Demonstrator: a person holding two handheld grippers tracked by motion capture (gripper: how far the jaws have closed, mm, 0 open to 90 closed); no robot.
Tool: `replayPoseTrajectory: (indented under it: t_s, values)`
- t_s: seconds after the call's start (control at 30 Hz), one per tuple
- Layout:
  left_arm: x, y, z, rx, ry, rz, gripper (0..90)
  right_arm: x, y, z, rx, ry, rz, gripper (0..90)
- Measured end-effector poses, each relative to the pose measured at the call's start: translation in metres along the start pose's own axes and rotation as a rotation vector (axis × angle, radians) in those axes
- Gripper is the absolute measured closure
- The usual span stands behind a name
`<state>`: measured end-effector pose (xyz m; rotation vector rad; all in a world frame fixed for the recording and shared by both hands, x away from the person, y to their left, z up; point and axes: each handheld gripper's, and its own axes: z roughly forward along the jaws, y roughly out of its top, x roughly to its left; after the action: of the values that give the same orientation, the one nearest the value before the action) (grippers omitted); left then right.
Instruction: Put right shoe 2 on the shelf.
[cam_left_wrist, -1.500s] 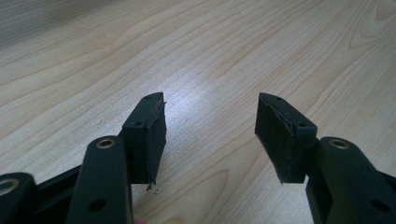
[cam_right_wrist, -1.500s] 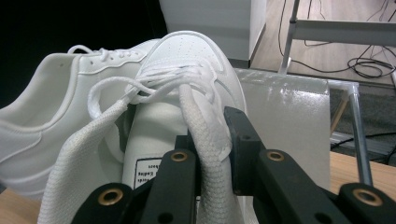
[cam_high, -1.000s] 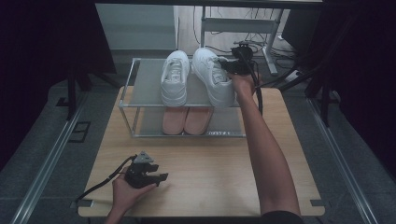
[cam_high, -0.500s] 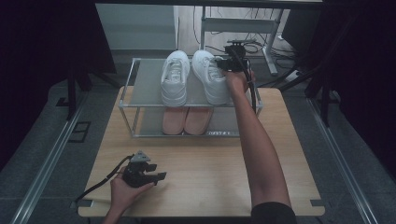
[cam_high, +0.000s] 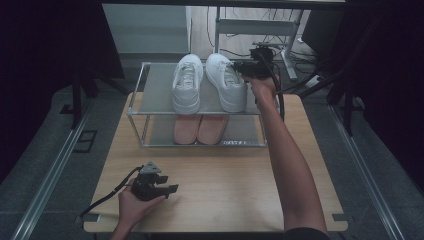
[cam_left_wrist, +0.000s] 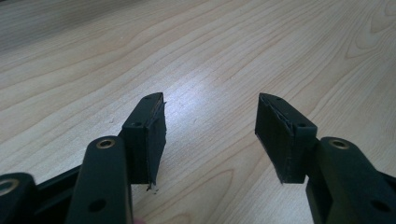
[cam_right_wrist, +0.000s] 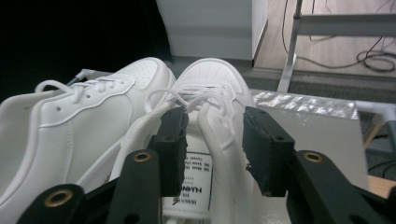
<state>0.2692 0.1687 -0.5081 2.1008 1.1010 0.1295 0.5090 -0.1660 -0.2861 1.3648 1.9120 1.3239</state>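
Right white shoe (cam_high: 226, 80) sits on the rack's top shelf (cam_high: 159, 90), its collar wall between the right claw's (cam_right_wrist: 212, 140) jaws, which have just been opening, pads off it. Its mate (cam_high: 186, 81) lies just left. Placement looks done; withdrawal remains. Left claw (cam_left_wrist: 210, 135) spread on the counter (cam_high: 225, 180).

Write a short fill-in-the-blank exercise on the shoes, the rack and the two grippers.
1. The two white lace-up sneakers stand on the ___ shelf of the metal-framed shoe rack.
2. The pair of ___ shoes sits on the shelf below.
3. The left gripper is open over the ___ table.

Missing words: top; pink; wooden
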Motion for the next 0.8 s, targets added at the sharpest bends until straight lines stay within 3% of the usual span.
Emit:
replayPoseTrajectory:
  t_s: [0.27, 0.5, 0.63, 0.8]
  values:
    - [-0.002, 0.001, -0.001, -0.007, 0.001, 0.003, 43.7, -0.013, -0.018, -0.028, 0.013, 0.034, -0.033, 81.4]
    - [-0.003, 0.002, -0.001, -0.005, 0.004, 0.008, 43.6, -0.022, -0.035, -0.04, 0.02, 0.044, -0.062, 88.5]
    - [-0.003, 0.001, 0.0, 0.003, 0.005, 0.011, 43.6, -0.023, -0.044, -0.041, 0.042, 0.028, -0.106, 89.2]
    - [-0.004, 0.001, 0.0, 0.004, 0.005, 0.011, 43.6, -0.026, -0.055, -0.042, 0.059, 0.031, -0.113, 89.3]
